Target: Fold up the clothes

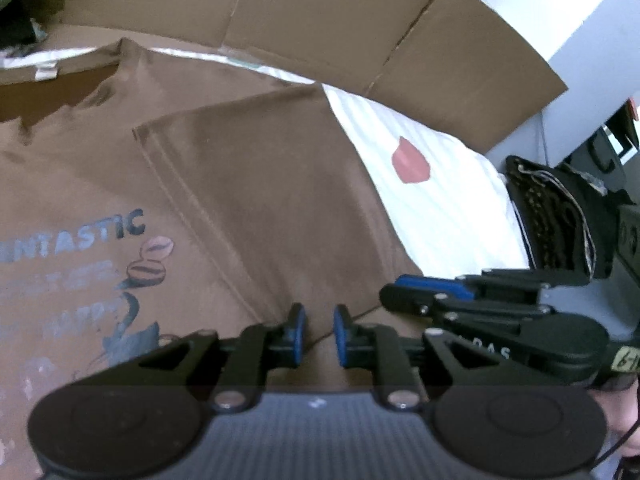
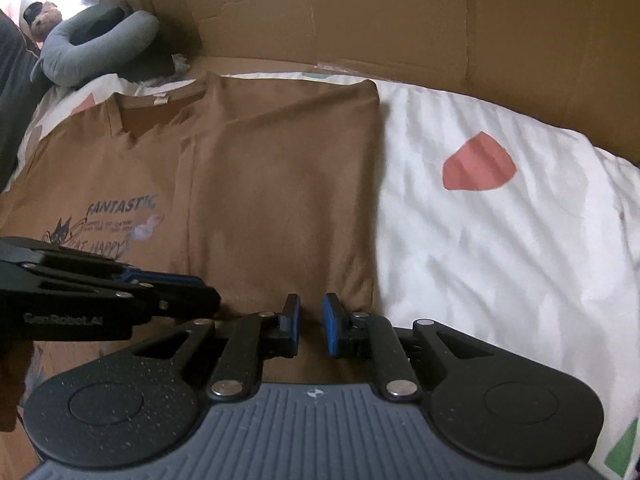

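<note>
Shirt (image 2: 168, 168) flat on bed (image 2: 500, 248), print up, collar at 11 o'clock. Right side panel (image 2: 280, 184) lies folded over chest. Left gripper (image 1: 320, 336) and right gripper (image 2: 311, 322) at hem: fingers slightly apart, holding nothing. Judged mid-fold; opposite side unfolded, needs matching fold.

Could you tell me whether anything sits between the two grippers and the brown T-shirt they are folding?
Nothing visible does. The left gripper and right gripper both hover open directly over the brown T-shirt, whose right side is already folded inward on the white sheet. The grey neck pillow lies well beyond the collar.
</note>
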A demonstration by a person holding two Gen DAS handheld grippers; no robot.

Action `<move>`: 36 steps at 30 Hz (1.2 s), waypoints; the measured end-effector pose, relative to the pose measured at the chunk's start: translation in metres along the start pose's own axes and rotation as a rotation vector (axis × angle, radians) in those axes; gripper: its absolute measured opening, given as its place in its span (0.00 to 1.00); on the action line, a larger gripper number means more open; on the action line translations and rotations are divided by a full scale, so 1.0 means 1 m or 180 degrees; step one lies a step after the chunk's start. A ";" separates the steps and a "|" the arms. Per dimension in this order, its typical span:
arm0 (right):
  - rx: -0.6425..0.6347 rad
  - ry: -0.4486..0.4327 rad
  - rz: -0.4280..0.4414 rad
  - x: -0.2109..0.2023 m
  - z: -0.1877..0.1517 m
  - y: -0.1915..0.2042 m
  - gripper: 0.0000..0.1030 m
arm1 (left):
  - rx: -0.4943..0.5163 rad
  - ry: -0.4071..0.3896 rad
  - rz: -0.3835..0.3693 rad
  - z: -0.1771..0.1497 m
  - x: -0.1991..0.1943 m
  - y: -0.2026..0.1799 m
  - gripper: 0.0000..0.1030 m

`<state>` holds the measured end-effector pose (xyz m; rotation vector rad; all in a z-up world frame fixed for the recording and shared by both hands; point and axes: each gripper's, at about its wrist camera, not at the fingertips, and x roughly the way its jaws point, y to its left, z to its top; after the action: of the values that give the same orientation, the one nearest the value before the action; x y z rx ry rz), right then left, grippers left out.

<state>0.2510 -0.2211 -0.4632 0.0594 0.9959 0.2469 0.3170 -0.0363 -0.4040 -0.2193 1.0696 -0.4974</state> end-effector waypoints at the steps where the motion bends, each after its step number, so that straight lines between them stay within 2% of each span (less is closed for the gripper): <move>1: 0.0029 0.0004 -0.0011 -0.004 -0.001 -0.001 0.19 | 0.0010 -0.0010 0.0003 -0.001 -0.004 -0.001 0.33; 3: 0.0088 0.0011 -0.0032 -0.012 -0.004 -0.002 0.20 | 0.0040 -0.0020 0.0034 -0.001 -0.011 -0.005 0.36; 5: 0.0148 0.0018 -0.0053 -0.021 -0.006 -0.004 0.27 | 0.0066 -0.0020 0.0074 -0.001 -0.020 -0.008 0.39; 7: 0.0212 0.0032 -0.0024 -0.032 -0.006 -0.006 0.44 | 0.0107 0.0001 0.0132 0.000 -0.033 -0.011 0.51; 10: 0.0321 0.0064 0.0008 -0.058 0.003 -0.009 0.57 | 0.0270 0.0060 0.0285 -0.001 -0.058 -0.019 0.66; 16: 0.0556 0.0139 -0.0058 -0.108 0.024 -0.012 0.73 | 0.0230 0.0125 0.0477 0.012 -0.118 -0.027 0.72; 19: 0.0455 0.0190 -0.0091 -0.136 0.036 -0.005 0.77 | 0.0257 0.0043 0.0641 0.028 -0.154 -0.033 0.76; 23: 0.0403 0.0064 -0.0157 -0.181 0.055 0.001 0.85 | 0.0249 -0.0029 0.0746 0.051 -0.195 -0.041 0.79; 31: 0.0403 0.0048 -0.0129 -0.258 0.088 0.003 0.85 | -0.0020 -0.0152 0.0907 0.073 -0.277 -0.052 0.80; 33: 0.0395 0.0085 -0.0093 -0.277 0.093 0.004 0.86 | -0.0083 -0.0144 0.0972 0.076 -0.296 -0.053 0.84; 36: 0.0359 0.0091 -0.0064 -0.307 0.099 0.007 0.87 | -0.0134 -0.0118 0.1009 0.080 -0.327 -0.054 0.84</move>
<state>0.1733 -0.2796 -0.1554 0.1489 1.0380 0.1734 0.2463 0.0714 -0.0882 -0.0924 1.0555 -0.1854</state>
